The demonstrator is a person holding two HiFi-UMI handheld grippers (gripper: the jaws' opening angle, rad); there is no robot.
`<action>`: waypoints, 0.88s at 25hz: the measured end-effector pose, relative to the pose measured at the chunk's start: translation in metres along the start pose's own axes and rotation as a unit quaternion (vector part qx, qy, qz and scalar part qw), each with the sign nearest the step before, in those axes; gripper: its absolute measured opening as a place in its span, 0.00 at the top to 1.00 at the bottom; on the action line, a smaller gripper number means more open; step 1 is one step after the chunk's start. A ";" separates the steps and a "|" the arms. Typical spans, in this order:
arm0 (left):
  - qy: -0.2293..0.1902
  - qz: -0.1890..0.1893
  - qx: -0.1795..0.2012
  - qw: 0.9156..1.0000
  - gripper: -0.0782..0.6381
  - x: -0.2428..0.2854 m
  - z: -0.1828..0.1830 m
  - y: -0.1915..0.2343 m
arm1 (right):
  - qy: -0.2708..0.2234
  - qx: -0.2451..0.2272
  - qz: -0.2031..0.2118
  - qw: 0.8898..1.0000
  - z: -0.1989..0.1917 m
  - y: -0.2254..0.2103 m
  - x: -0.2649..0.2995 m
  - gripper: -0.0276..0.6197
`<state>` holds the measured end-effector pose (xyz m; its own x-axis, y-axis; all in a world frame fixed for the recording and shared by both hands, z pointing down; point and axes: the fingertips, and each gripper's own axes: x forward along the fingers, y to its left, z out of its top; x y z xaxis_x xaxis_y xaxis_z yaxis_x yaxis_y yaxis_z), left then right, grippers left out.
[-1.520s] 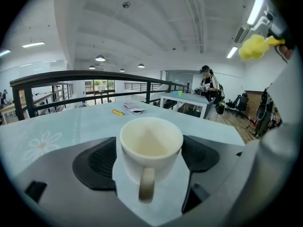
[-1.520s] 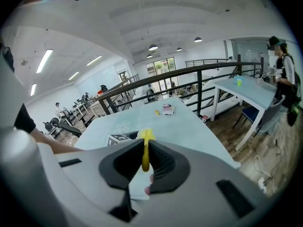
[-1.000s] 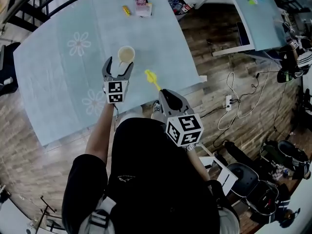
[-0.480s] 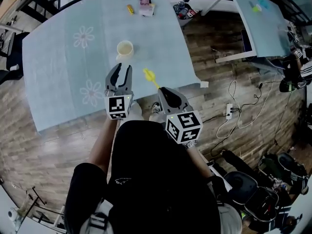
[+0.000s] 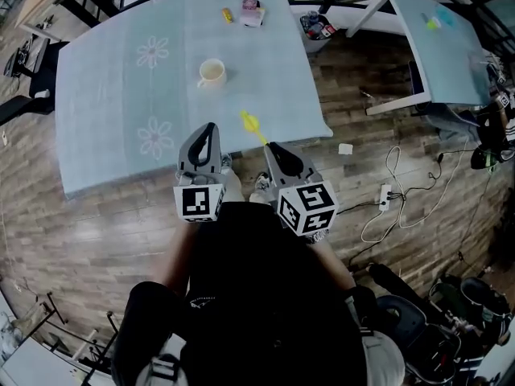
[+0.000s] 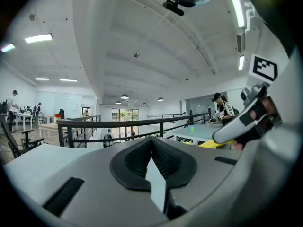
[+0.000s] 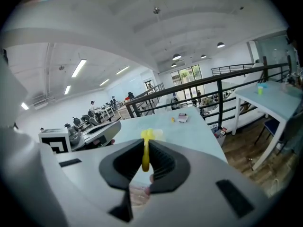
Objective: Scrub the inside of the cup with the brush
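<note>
The cream cup (image 5: 212,72) stands upright on the pale blue table (image 5: 105,111), well beyond both grippers. My left gripper (image 5: 208,132) is pulled back over the table's near edge; its jaws have just been closing and now meet, shut, with nothing between them (image 6: 151,143). My right gripper (image 5: 270,148) is shut on the handle of the yellow brush (image 5: 251,124), whose head points out over the table toward the cup. In the right gripper view the brush (image 7: 145,156) stands upright between the pads. The left gripper (image 7: 94,134) shows there at the left.
A pink packet (image 5: 252,8) and a small yellow item (image 5: 228,14) lie at the table's far edge. A second table (image 5: 438,30) stands to the right. Cables and a power strip (image 5: 385,193) lie on the wooden floor; a black railing (image 6: 118,126) runs behind.
The left gripper has drawn back from beside the cup toward the person and risen, and its open jaws have closed empty. The right gripper with the brush shifted back slightly.
</note>
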<state>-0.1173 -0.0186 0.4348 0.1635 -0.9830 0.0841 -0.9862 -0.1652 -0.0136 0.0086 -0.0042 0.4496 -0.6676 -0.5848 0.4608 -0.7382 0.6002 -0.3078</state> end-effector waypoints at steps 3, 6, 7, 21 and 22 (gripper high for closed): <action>0.001 0.000 -0.021 1.000 0.87 -0.007 0.009 -0.025 | -0.012 -0.004 0.008 1.000 0.002 -0.013 -0.015 0.90; 0.003 0.007 -0.042 0.999 0.87 -0.018 0.018 -0.043 | -0.028 -0.010 0.007 1.000 0.004 -0.019 -0.029 0.90; -0.002 0.007 -0.044 0.999 0.87 -0.023 0.022 -0.049 | -0.035 -0.014 0.006 0.999 0.005 -0.020 -0.034 0.90; -0.030 0.018 -0.054 0.998 0.87 -0.063 0.041 -0.092 | -0.137 -0.086 0.027 0.987 0.022 -0.002 -0.071 0.90; -0.035 0.018 -0.056 0.998 0.87 -0.066 0.043 -0.093 | -0.139 -0.089 0.033 0.986 0.022 0.001 -0.071 0.90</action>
<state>-0.0352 0.0581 0.3880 0.1260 -0.9919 0.0154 -0.9876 -0.1239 0.0959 0.0532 0.0255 0.3982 -0.7323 -0.6533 0.1919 -0.6804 0.7133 -0.1680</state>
